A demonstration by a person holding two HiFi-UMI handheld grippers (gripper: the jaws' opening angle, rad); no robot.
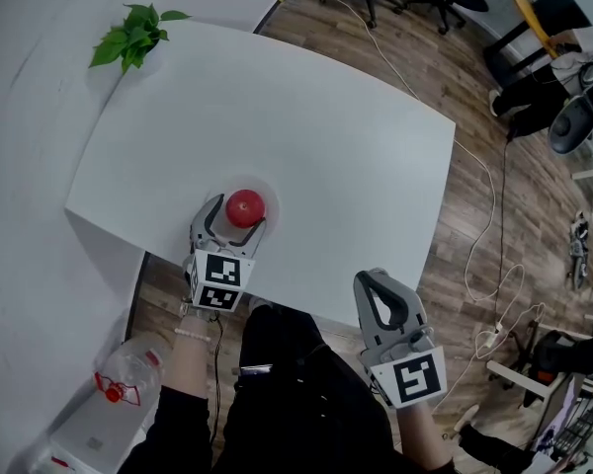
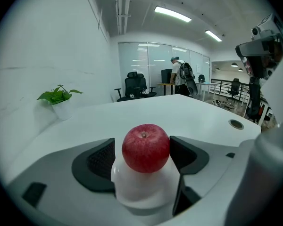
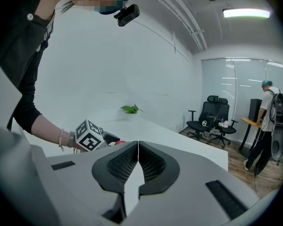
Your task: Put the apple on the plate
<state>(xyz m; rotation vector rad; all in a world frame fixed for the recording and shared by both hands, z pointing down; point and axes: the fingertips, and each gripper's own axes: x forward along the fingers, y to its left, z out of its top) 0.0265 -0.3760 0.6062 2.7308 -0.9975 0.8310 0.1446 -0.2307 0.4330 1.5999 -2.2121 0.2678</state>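
Near the front edge of the white table (image 1: pixel 326 146), my right gripper (image 3: pixel 138 147) waits pinched together and idle, while my left gripper (image 2: pixel 142 155) stands parted around the plate (image 2: pixel 141 194), seemingly freeing the apple (image 2: pixel 145 148) resting there.

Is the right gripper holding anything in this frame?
No, the right gripper has its jaws closed together with nothing between them.

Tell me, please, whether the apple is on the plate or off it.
On the plate. In the left gripper view the apple rests stem-up on that white dish, which lies on the white table.
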